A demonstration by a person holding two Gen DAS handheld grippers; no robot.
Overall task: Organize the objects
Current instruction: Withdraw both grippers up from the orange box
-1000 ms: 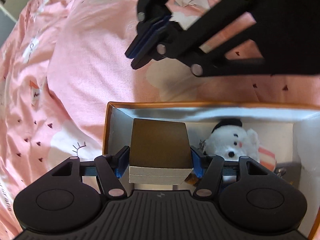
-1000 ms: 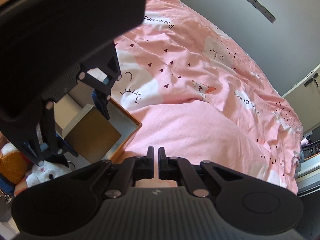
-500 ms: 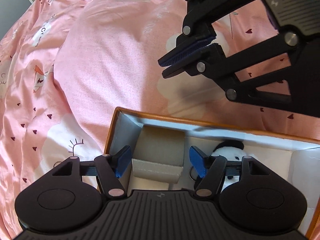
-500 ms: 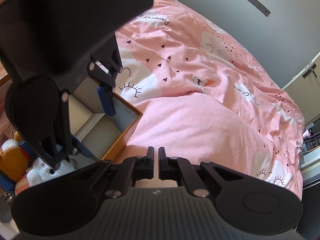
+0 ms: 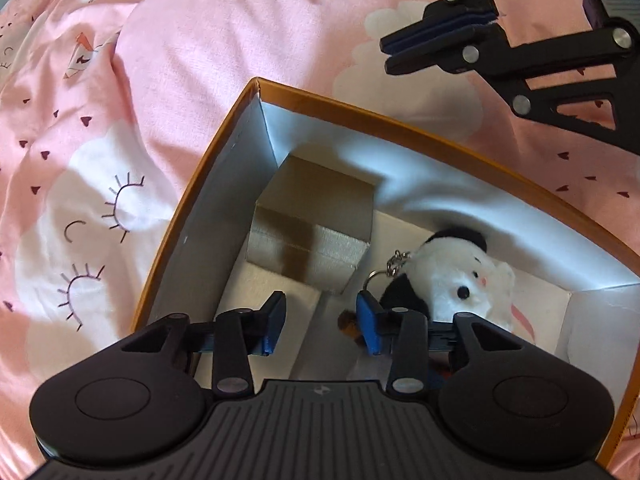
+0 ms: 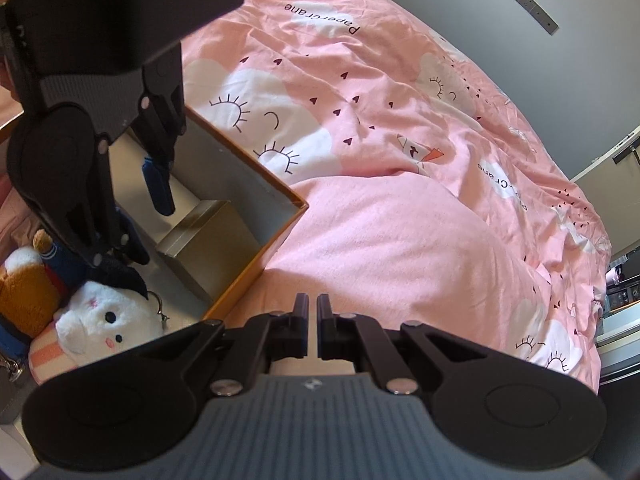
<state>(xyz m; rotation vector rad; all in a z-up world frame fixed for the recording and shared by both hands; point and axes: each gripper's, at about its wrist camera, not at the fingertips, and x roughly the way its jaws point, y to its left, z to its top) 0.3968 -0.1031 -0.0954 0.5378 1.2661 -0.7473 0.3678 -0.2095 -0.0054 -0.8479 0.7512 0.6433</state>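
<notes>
A small brown cardboard box (image 5: 316, 216) (image 6: 212, 236) sits in the corner of the orange-rimmed storage box (image 5: 360, 108) (image 6: 280, 192). Beside it lies a white plush with a black hat and a keyring (image 5: 452, 276) (image 6: 104, 312). My left gripper (image 5: 320, 320) (image 6: 148, 220) hovers over the storage box, just short of the brown box. Its jaws are closing with nothing between the blue pads. My right gripper (image 6: 312, 308) (image 5: 386, 54) is shut and empty, held above the pink bedspread outside the storage box's far rim.
A brown plush toy (image 6: 24, 292) in blue clothes lies further along inside the storage box. The pink bedspread with cloud prints (image 6: 400, 220) spreads on all sides, bulging next to the box. A grey wall and furniture edges show beyond the bed.
My left gripper let go of the brown box, which now rests in the storage box corner, then drew back, rolled, and narrowed its jaws. The right gripper stayed put.
</notes>
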